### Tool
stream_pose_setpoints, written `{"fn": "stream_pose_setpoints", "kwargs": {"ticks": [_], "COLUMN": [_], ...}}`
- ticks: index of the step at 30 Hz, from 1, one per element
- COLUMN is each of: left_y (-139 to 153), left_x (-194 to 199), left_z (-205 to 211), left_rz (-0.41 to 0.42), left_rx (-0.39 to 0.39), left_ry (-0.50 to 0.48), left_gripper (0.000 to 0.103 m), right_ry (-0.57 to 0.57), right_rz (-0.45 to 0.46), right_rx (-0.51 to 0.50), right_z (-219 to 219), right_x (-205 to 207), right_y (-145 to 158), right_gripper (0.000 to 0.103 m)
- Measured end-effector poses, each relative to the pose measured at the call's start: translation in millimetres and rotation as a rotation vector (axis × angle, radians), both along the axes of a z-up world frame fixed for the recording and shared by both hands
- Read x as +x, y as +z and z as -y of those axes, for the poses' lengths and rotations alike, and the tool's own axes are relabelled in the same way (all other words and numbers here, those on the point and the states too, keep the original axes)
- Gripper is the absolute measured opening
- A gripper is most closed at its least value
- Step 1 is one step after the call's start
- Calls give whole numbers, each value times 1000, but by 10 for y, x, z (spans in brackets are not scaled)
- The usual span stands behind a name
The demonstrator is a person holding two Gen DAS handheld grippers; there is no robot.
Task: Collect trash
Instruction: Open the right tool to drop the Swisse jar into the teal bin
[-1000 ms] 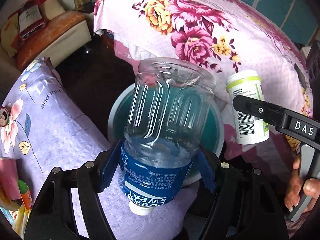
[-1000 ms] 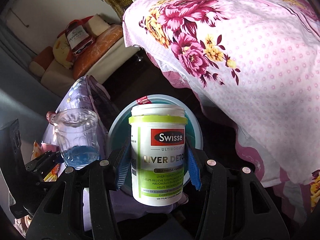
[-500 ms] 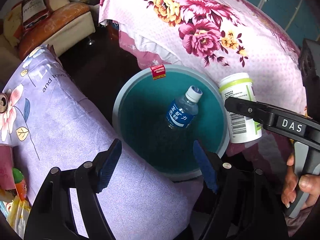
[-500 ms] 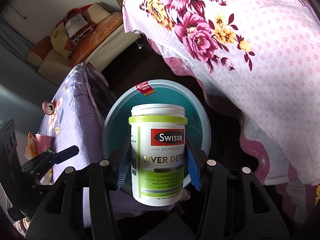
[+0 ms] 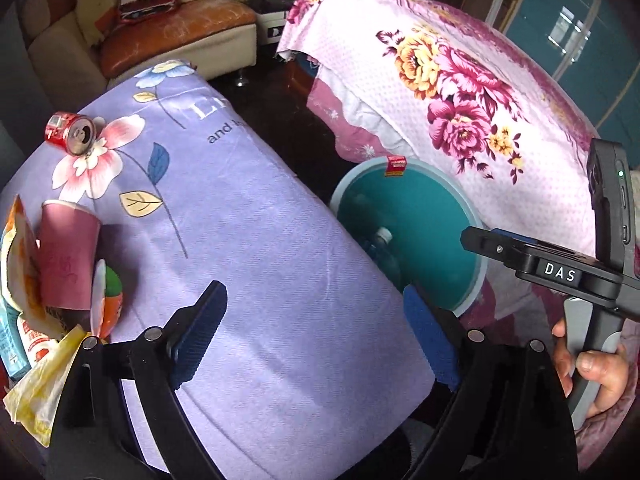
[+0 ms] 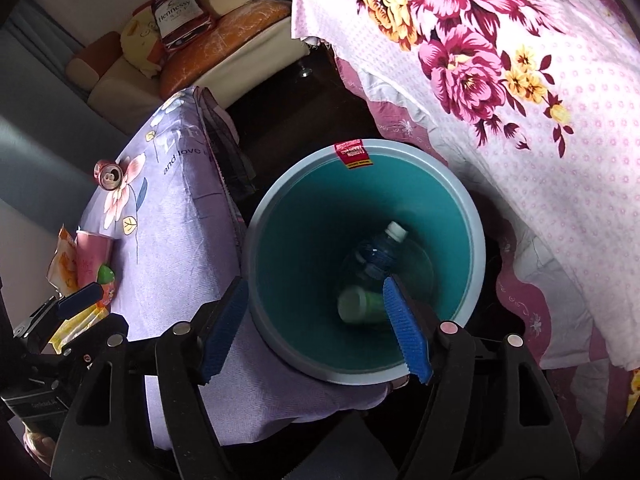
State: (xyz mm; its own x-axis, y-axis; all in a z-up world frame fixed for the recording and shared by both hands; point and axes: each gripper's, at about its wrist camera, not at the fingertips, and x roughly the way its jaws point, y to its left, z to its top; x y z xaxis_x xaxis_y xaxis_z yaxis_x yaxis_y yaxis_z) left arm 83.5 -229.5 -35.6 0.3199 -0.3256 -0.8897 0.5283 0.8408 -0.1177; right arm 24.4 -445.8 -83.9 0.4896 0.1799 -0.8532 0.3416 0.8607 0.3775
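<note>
Both hand-held grippers are spread and empty, jaws just opened; left hand-held gripper (image 5: 316, 340) is nearer the paper cup (image 5: 68, 256), lying ahead-left of it, on the purple-covered counter (image 5: 260, 248).

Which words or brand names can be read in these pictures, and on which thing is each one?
"Hennessy": bottle-shaped cushion on the sofa.
"DAS": right gripper.
"and love": purple flowered cloth; the larger word above it is cut off.
Too small or blurred: red sticker on the bin rim, bottle label, red can.
</note>
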Motion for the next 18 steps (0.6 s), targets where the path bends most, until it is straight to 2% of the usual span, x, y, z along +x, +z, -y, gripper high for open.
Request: {"fn": "stream_pose_setpoints", "kwargs": {"ticks": [3, 9, 18], "left_y": [108, 287, 424], "left_x": [34, 111, 290], "left_z": [-284, -957, -2163], "left_rz": [16, 53, 115], "left_rx": [-18, -38, -56], "left_ry": [50, 156, 386], "left_gripper": [90, 90, 90], "right_ry": [37, 127, 285], "right_rz": [-2, -4, 2], "right_rx": [-14, -42, -87], "right_z": [-202, -696, -1570], "right_x": [68, 257, 715], "right_y": [72, 223, 443], "right_gripper": [72, 72, 73]}}
